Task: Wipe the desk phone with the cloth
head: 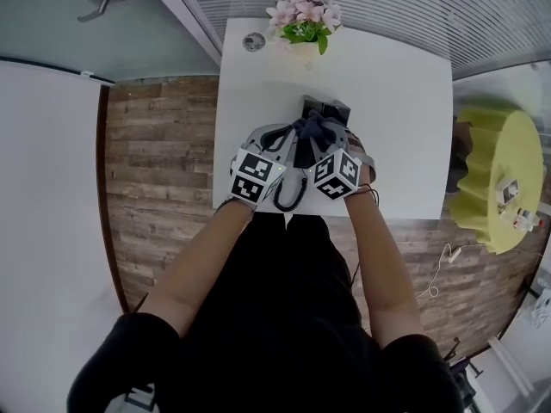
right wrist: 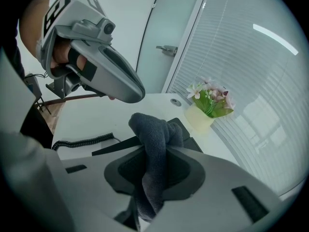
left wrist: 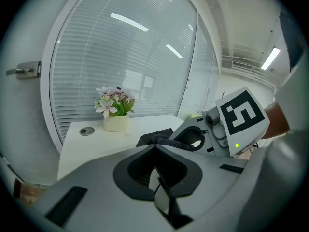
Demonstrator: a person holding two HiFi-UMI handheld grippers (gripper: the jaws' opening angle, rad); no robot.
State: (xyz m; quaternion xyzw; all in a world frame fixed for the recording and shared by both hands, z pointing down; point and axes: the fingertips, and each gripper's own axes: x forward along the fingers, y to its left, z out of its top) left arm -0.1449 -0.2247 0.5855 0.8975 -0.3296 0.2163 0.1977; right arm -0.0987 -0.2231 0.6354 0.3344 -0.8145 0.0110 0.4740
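Note:
A black desk phone (head: pixel 327 107) stands mid-table on the white table (head: pixel 405 127); its coiled cord (head: pixel 293 194) runs toward the near edge. My right gripper (head: pixel 320 136) is shut on a dark grey cloth (right wrist: pixel 154 129), which bulges out past the jaws just over the phone (right wrist: pixel 189 138). My left gripper (right wrist: pixel 137 92) hovers beside it to the left, above the table, jaws shut with nothing seen between them. In the left gripper view its jaws (left wrist: pixel 155 148) meet in front of the cloth (left wrist: pixel 166 140) and the phone (left wrist: pixel 150 137). The cord (right wrist: pixel 79 142) lies on the tabletop.
A pot of pink flowers (head: pixel 303 24) stands at the table's far edge beside a round cable hole (head: pixel 253 41). Behind is a glass wall with blinds and a door handle (right wrist: pixel 166 49). A yellow round stool (head: pixel 499 175) stands to the right on the wood floor.

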